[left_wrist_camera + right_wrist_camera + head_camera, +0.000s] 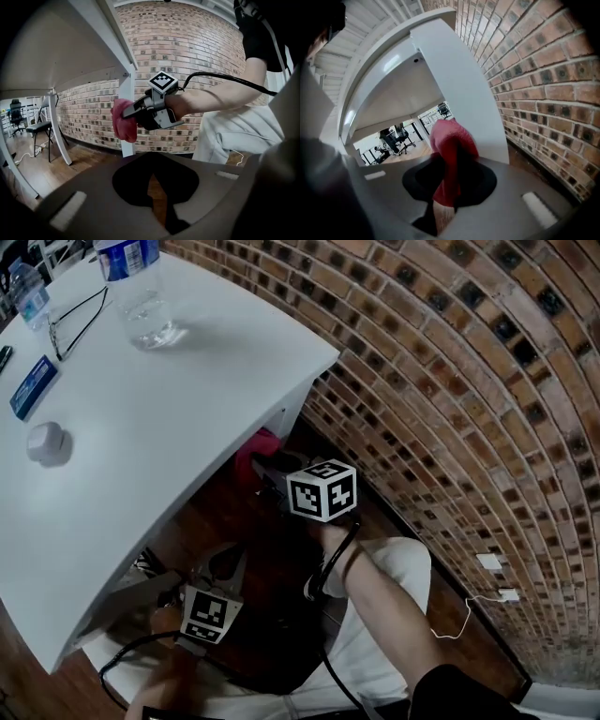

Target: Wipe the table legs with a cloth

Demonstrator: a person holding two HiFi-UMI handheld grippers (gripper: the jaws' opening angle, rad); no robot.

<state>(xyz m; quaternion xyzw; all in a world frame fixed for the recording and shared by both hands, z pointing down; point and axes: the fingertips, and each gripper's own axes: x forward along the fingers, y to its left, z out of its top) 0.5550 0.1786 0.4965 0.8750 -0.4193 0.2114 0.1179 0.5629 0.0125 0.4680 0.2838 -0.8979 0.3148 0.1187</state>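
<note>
A: R gripper [125, 111] status?
B: Fingers clamped on red cloth [452, 140], against white desk leg [464, 93], far right by brick wall [469, 381].
A: L gripper [159, 206]?
B: Fingers together, empty, near side, under desk [169, 409].

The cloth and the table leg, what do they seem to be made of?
The cloth, gripped by the right gripper, looks like soft red fabric, perhaps terry or microfibre: its surface is fuzzy and it folds limply. The table leg seems painted metal or coated board: flat, smooth, white, faint sheen; I cannot tell which.
</note>
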